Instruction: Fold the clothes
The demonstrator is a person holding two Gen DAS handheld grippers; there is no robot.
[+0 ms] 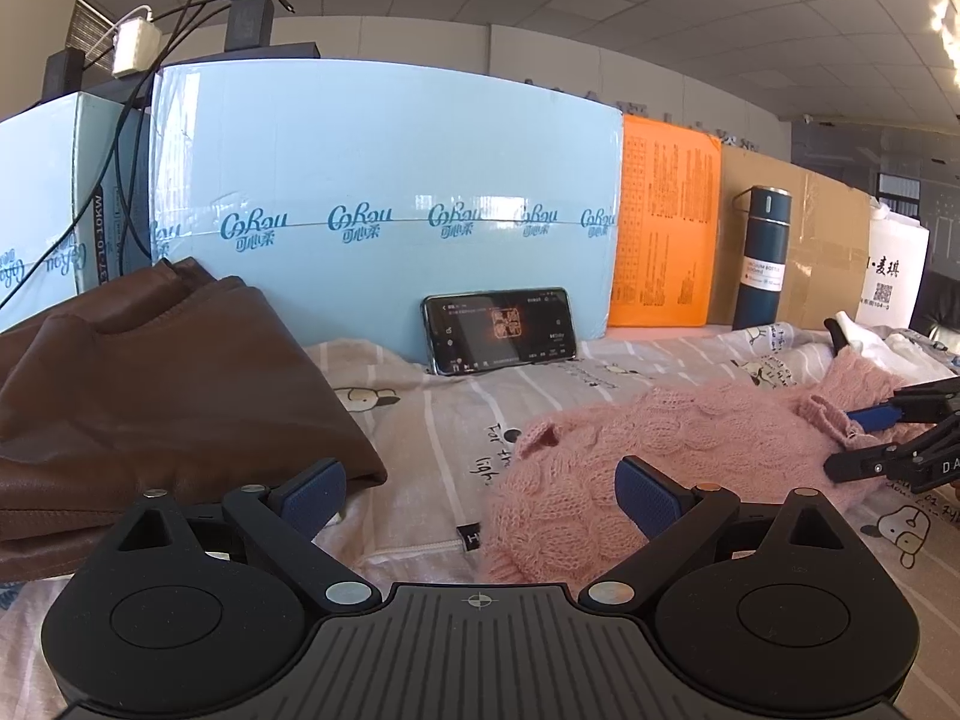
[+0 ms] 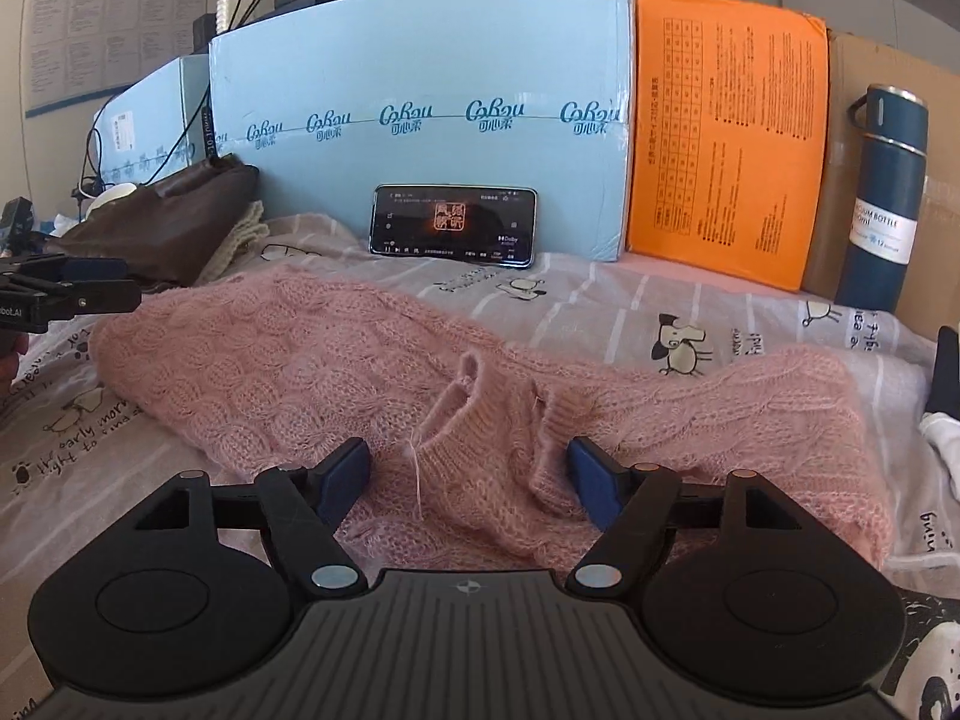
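A pink cable-knit sweater [image 2: 372,360] lies rumpled across the striped cartoon bedsheet [image 2: 630,300]. My right gripper [image 2: 468,477] hovers low over the sweater's ribbed collar [image 2: 474,420]. Its blue pads stand wide apart on either side of the knit and do not press it. In the left wrist view, the right gripper [image 1: 867,439] comes in from the right edge over the pink sweater [image 1: 630,438]. My left gripper [image 1: 480,492] is open over the sheet at the sweater's left end, with nothing held. It also shows as the left gripper [image 2: 114,285] at the far left.
A folded brown leather garment [image 1: 150,390] lies at the left. A phone [image 1: 501,330] leans on a light blue box [image 1: 390,180], beside an orange box [image 1: 666,228], a dark blue bottle [image 1: 762,258] and a cardboard box. White clothing [image 1: 870,342] lies at the right.
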